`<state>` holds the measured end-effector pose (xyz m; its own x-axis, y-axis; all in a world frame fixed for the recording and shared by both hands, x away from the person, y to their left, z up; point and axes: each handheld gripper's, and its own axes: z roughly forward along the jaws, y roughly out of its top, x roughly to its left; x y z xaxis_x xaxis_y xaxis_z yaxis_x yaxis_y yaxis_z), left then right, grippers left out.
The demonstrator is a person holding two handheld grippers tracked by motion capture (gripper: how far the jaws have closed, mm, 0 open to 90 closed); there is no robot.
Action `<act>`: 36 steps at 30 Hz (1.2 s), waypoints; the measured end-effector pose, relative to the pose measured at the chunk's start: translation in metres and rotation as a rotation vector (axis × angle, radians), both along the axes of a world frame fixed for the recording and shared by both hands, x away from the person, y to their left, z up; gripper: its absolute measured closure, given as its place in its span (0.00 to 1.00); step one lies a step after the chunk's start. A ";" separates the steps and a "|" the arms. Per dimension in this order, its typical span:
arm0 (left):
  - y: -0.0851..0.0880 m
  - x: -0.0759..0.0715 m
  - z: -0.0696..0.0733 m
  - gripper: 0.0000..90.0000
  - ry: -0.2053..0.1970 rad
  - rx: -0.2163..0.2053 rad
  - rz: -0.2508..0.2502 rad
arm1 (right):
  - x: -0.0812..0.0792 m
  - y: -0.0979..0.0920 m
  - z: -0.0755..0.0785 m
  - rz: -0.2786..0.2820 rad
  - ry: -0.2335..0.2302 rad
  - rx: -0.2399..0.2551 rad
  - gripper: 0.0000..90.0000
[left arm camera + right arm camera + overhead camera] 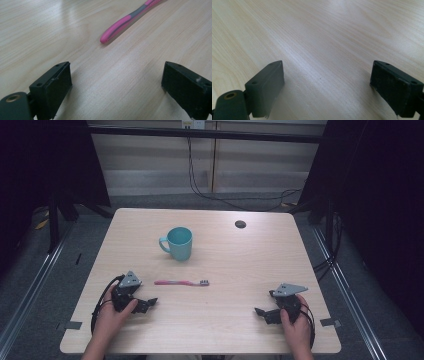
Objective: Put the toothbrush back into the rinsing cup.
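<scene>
I am looking down on a pale wood-grain table [235, 320] standing on grey floor, with dark curtains hanging at both sides, a light panelled wall behind and black cables trailing along its foot. At the near left my left gripper [145, 304] is resting on the wood with jaws spread wide, just short of the pink toothbrush [181, 282] lying flat; a teal mug [178, 243] is standing upright beyond it and a small dark hole [240, 224] is sitting near the far edge. At the near right my right gripper [264, 314] is resting with jaws spread wide over bare wood.
</scene>
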<state>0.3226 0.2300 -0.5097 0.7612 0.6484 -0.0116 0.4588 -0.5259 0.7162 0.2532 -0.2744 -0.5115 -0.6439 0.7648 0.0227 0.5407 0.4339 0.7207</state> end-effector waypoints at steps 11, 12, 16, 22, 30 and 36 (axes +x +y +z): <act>-0.004 0.000 -0.001 0.03 0.015 0.012 -0.021 | 0.000 0.000 0.000 0.001 0.001 -0.001 0.12; -0.004 0.000 0.000 0.02 0.014 0.016 -0.022 | 0.000 0.000 0.000 0.001 0.000 -0.001 0.12; -0.005 0.001 0.004 0.06 0.036 0.039 -0.035 | 0.000 0.000 0.000 0.001 0.000 -0.001 0.12; -0.020 0.006 0.020 0.20 0.124 0.168 -0.121 | 0.000 0.000 0.000 0.001 0.001 0.000 0.12; -0.042 0.016 0.033 0.22 0.181 0.332 -0.227 | 0.000 0.000 0.000 0.001 0.001 0.000 0.12; -0.055 0.021 0.043 0.22 0.226 0.423 -0.298 | 0.000 0.000 0.000 0.001 0.001 -0.001 0.12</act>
<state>0.3433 0.1754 -0.4666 0.9209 0.3893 0.0183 0.3640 -0.8762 0.3159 0.2532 -0.2745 -0.5114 -0.6448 0.7641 0.0227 0.5408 0.4350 0.7200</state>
